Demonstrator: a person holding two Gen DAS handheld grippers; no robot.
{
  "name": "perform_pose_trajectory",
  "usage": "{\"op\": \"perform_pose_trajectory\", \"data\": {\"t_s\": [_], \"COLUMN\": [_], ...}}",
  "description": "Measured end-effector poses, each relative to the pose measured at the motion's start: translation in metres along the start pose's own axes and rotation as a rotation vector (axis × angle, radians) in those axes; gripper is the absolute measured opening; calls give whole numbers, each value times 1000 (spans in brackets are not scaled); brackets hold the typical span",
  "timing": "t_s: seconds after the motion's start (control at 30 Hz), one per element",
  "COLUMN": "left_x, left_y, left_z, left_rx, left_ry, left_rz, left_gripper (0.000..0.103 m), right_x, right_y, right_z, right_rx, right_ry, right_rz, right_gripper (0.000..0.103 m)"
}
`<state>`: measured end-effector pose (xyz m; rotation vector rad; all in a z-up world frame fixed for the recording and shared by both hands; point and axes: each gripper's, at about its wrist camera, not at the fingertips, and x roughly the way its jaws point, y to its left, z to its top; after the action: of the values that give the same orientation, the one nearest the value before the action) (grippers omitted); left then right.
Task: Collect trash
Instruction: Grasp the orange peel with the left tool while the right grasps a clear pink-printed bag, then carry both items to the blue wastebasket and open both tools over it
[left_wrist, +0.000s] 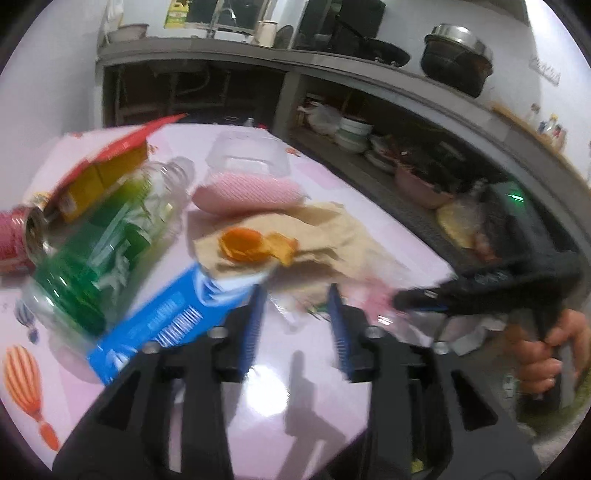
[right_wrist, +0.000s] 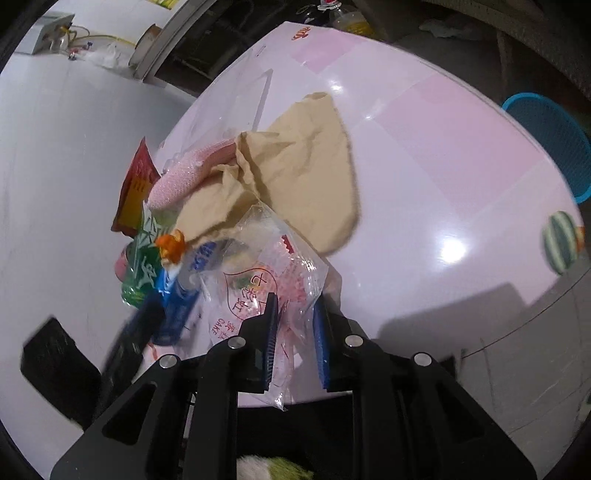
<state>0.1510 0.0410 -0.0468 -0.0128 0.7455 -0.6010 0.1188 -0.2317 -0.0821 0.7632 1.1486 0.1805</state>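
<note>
Trash lies heaped on the pink tabletop (left_wrist: 303, 369). In the left wrist view, a pink can (left_wrist: 13, 240) sits at nine o'clock, touching a green plastic bottle (left_wrist: 99, 240) lying on its side. A blue wrapper (left_wrist: 166, 317) lies just beside the bottle, a tan paper bag (left_wrist: 317, 229) with orange peel (left_wrist: 255, 245) on it toward twelve. The left gripper (left_wrist: 297, 314) hovers over bare tabletop, its jaws apart with nothing between them. At three o'clock a hand (left_wrist: 546, 354) holds the right gripper (right_wrist: 295, 321), whose jaws are nearly together, clamped on a clear cake wrapper (right_wrist: 258, 288). A blue basket (right_wrist: 550, 147) stands off the tabletop at two o'clock.
</note>
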Motion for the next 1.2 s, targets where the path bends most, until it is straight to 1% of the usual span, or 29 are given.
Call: {"op": "perform_pose_trajectory", "data": {"t_s": [0.07,0.2,0.3,0.47,0.57,0.67,0.8,1.1,1.2], "left_x": [3,10,15,27,34,41,43,36,29], "left_y": [0,2,10,13,20,26,21,13,11], "left_z": [8,22,33,41,44,46,47,48,49], "left_rx": [12,8,-27,-2,-29,-67,-48,-22,-26], "left_ry": [-8,-14,-5,34,70,97,99,82,68], "left_rz": [33,89,99,136,164,164,173,202,198], "left_gripper": [45,46,45,45,39,36,26,15,13], "right_x": [-5,-9,-8,-7,-7,-8,-8,-12,-14], "right_y": [-5,-11,-14,-19,-21,-22,-24,-27,-27], "right_z": [-2,-4,-4,-2,-2,-2,-2,-2,-4], "right_rx": [-8,-28,-32,-34,-34,-42,-49,-45,-44], "right_ry": [-1,-14,-16,-10,-11,-18,-22,-36,-44], "right_rz": [-1,-1,18,46,59,60,66,76,73], "right_gripper": [18,18,18,18,18,18,18,18,18]}}
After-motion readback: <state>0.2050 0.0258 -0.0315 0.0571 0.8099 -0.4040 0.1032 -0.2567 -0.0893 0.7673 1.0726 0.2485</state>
